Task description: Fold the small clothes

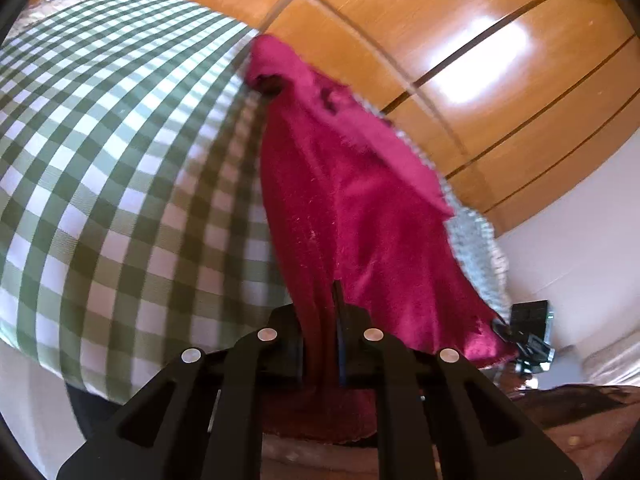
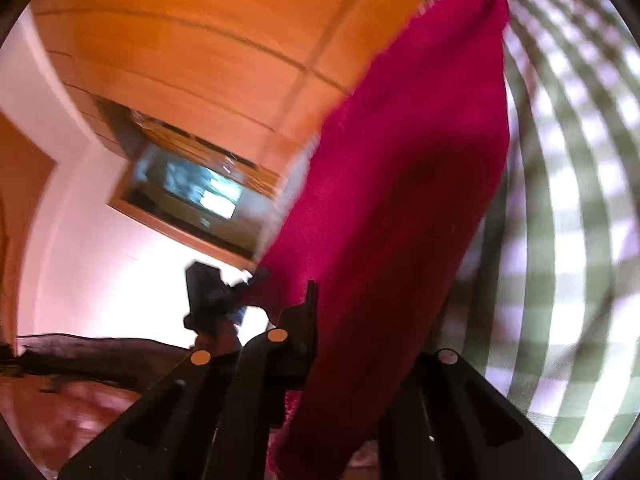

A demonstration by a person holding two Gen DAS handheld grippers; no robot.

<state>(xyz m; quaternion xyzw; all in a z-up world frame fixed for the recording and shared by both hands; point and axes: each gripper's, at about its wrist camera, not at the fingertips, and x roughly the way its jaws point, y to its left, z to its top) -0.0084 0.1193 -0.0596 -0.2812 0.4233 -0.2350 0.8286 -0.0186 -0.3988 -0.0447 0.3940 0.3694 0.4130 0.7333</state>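
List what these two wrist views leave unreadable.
- Left gripper: fingertips wrapped in the magenta fleece cloth, left wrist view.
- Right gripper: one finger behind that cloth, right wrist view.
- Garment type: bunched folds hide its outline.
- Framed dark panel: motion-blurred.

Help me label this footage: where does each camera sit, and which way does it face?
Left wrist: on the left gripper, looking along its fingers, shut on the crimson fleece garment; green-and-white checked cloth left.
Right wrist: on the right gripper, looking along its fingers, shut on the same garment; the other gripper shows left.
Shared: garment, checked cloth, glossy wooden wardrobe doors.
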